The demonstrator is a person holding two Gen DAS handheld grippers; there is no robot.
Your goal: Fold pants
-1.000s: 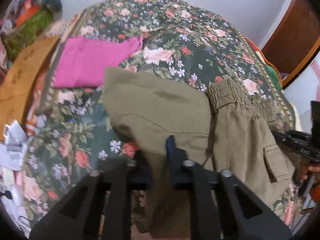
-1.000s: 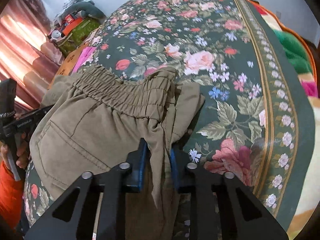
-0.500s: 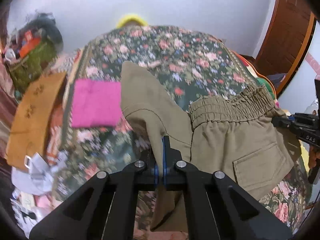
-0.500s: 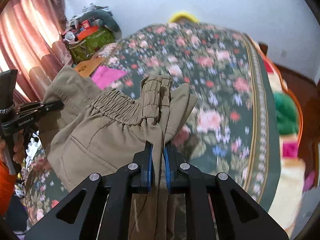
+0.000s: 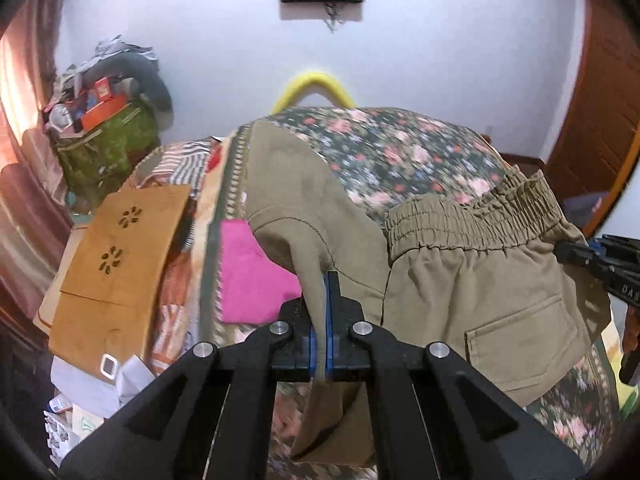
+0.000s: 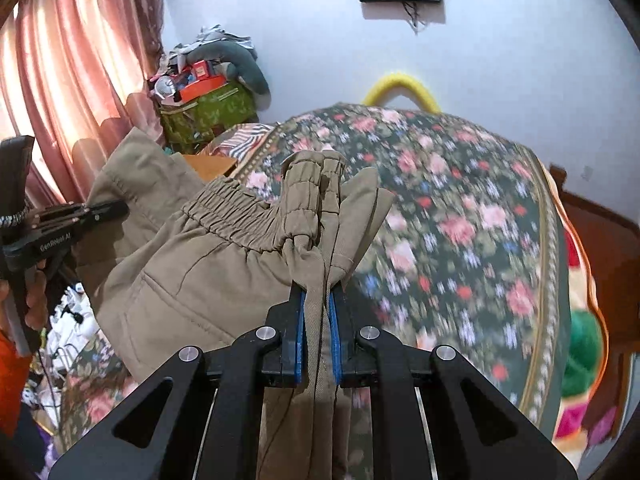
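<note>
The olive-green pants [image 5: 480, 280] hang in the air above the floral bedspread [image 5: 400, 152], stretched between my two grippers. My left gripper [image 5: 319, 304] is shut on a hem edge of the pants. My right gripper [image 6: 318, 312] is shut on bunched fabric just below the elastic waistband [image 6: 236, 212]. The right gripper also shows at the right edge of the left wrist view [image 5: 592, 256], and the left gripper at the left of the right wrist view [image 6: 80, 216]. The lower part of the pants hangs below both grippers, out of sight.
A folded pink garment [image 5: 252, 276] lies on the bed's left side. A brown cardboard box [image 5: 116, 256] and a cluttered green bag [image 5: 104, 148] stand left of the bed. A wooden door [image 5: 600, 92] is on the right, pink curtains [image 6: 72, 60] on the left.
Both grippers have risen and tilted up, lifting the pants off the bedspread. The left jaws, slightly apart a second ago, have closed on the fabric.
</note>
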